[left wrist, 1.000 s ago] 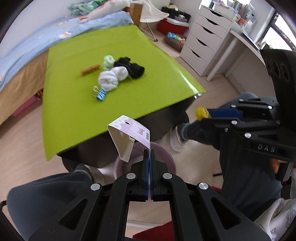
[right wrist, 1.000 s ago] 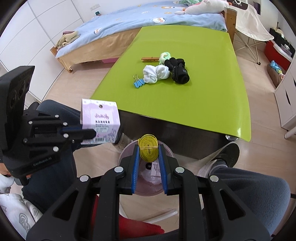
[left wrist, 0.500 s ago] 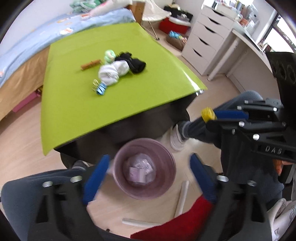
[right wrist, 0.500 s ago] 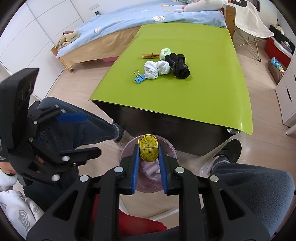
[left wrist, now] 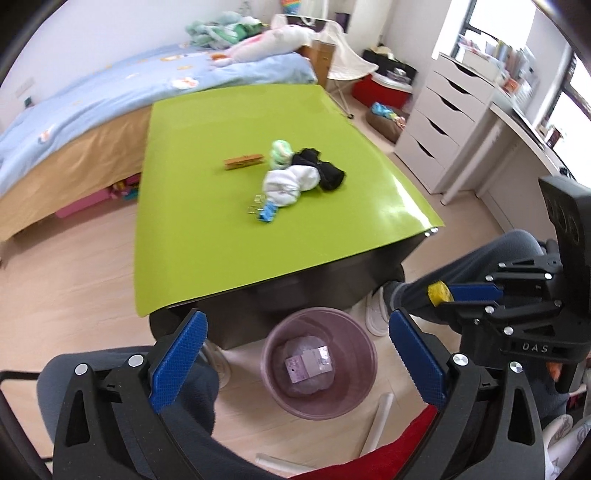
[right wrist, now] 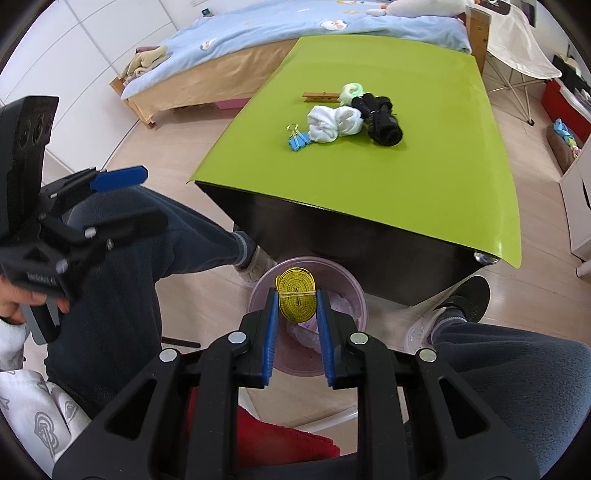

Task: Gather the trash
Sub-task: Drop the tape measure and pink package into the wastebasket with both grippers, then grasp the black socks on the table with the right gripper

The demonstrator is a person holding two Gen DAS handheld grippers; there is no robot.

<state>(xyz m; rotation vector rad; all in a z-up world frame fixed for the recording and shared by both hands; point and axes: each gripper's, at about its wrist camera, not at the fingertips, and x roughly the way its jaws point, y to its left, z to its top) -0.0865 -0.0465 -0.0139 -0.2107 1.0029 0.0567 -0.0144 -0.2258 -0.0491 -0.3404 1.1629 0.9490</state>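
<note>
Trash bin [left wrist: 364,343], mauve plastic, sits on the floor just in front of the desk's near edge, between the person's legs. A small lilac carton [left wrist: 308,363] lies flat inside it on a clear liner.

Left gripper [left wrist: 295,354] hangs above the bin, jaws opening and already very wide, nothing between the blue pads. In the right wrist view it sits at left, off to the side of the bin.

Right gripper [right wrist: 296,325] is directly over the bin, clamped on a rolled yellow tape measure [right wrist: 296,298] with a rubber band around it; roll stands on edge between the pads, held at the tips.

Green desk [right wrist: 424,177] carries a loose cluster mid-surface: blue binder clip [right wrist: 297,141] nearest, white sock bundle [right wrist: 334,123] touching it, black sock roll [right wrist: 380,120] to the right, pale green roll [right wrist: 351,90] and wooden clothespin [right wrist: 320,96] on the far side.

Bed [right wrist: 295,33] with blue cover beyond the desk.
</note>
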